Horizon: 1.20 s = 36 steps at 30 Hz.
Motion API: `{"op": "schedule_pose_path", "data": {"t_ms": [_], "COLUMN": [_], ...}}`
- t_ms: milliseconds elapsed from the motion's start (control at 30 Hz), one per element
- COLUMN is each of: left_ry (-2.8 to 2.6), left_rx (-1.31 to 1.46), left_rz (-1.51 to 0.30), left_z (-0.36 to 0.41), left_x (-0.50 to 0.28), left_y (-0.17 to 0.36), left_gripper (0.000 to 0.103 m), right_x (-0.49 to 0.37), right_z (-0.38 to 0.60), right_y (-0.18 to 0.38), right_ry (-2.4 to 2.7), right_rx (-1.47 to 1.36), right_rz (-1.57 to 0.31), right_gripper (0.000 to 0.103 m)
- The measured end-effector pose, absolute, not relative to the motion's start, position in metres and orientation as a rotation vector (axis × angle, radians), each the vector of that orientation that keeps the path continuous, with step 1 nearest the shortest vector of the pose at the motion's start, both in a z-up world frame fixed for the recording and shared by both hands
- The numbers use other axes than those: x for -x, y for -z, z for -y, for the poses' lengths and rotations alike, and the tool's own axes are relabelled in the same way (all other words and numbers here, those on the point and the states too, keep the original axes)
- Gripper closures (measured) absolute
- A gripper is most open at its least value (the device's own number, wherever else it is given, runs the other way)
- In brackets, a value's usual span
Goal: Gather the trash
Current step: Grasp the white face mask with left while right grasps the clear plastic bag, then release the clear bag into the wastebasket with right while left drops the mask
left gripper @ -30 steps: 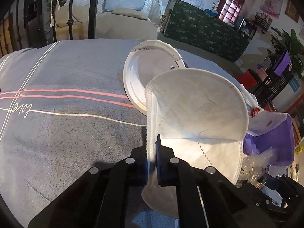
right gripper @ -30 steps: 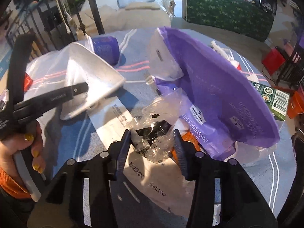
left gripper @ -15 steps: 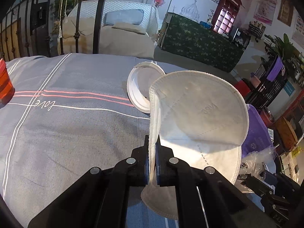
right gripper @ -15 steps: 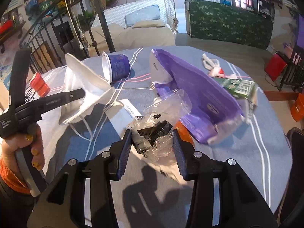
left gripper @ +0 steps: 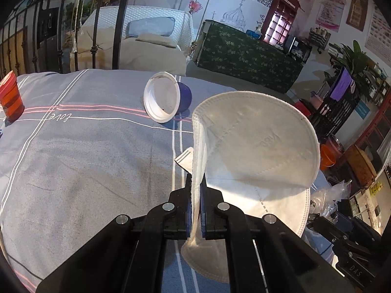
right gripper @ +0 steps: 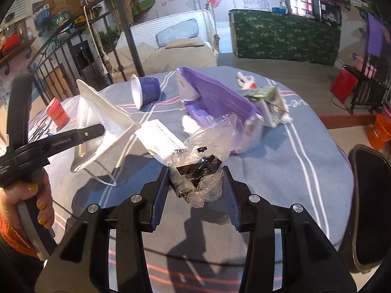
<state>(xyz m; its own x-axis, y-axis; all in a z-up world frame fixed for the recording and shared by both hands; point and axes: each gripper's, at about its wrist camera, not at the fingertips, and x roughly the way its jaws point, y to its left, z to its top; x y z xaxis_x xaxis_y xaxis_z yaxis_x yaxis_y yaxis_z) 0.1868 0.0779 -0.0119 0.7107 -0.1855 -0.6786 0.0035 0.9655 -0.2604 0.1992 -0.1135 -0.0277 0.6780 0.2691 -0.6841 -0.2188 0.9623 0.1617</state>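
Note:
My left gripper is shut on the folded edge of a white face mask and holds it up above the grey tablecloth; the mask also shows in the right wrist view, with its ear loop hanging down. My right gripper is shut on a crumpled clear plastic wrapper with black print, lifted off the table. A purple plastic bag hangs from the wrapper's far side. A blue cup with a white inside lies on its side on the cloth.
A red cup stands at the far left of the table. A white paper slip and a green carton lie on the cloth. A black bin rim stands at the right. A metal railing and a sofa are behind.
Both grippers have risen and pulled back from the table, carrying the mask and the wrapper. The purple bag has been lifted and dragged along. More of the tabletop is in view.

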Motion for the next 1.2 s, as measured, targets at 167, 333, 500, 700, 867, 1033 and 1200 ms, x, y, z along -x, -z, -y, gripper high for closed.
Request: {"op": "schedule_pose_path", "data": {"t_ms": [167, 333, 500, 700, 867, 1033, 1200], "left_ry": [0.166, 0.242, 0.324, 0.412, 0.483, 0.557, 0.624], "left_rx": [0.22, 0.198, 0.167, 0.133, 0.097, 0.045, 0.009], "left_rz": [-0.773, -0.771, -0.763, -0.77, -0.776, -0.771, -0.771], "left_z": [-0.049, -0.018, 0.02, 0.058, 0.091, 0.125, 0.154], "left_x": [-0.179, -0.179, -0.172, -0.176, -0.178, -0.174, -0.176], "left_y": [0.01, 0.007, 0.009, 0.013, 0.017, 0.019, 0.023], "left_gripper": [0.097, 0.097, 0.097, 0.097, 0.097, 0.097, 0.097], "right_x": [-0.182, -0.165, -0.151, -0.138, -0.132, -0.13, -0.126], "right_z": [0.143, 0.176, 0.21, 0.253, 0.285, 0.321, 0.348], "right_y": [0.03, 0.031, 0.034, 0.039, 0.046, 0.052, 0.062], "right_ry": [-0.227, -0.162, -0.092, -0.002, 0.083, 0.173, 0.252], "right_rx": [-0.098, -0.136, -0.173, -0.222, -0.261, -0.297, -0.303], "right_rz": [-0.774, -0.764, -0.753, -0.741, -0.73, -0.72, -0.718], "right_gripper": [0.06, 0.06, 0.06, 0.06, 0.06, 0.06, 0.059]}}
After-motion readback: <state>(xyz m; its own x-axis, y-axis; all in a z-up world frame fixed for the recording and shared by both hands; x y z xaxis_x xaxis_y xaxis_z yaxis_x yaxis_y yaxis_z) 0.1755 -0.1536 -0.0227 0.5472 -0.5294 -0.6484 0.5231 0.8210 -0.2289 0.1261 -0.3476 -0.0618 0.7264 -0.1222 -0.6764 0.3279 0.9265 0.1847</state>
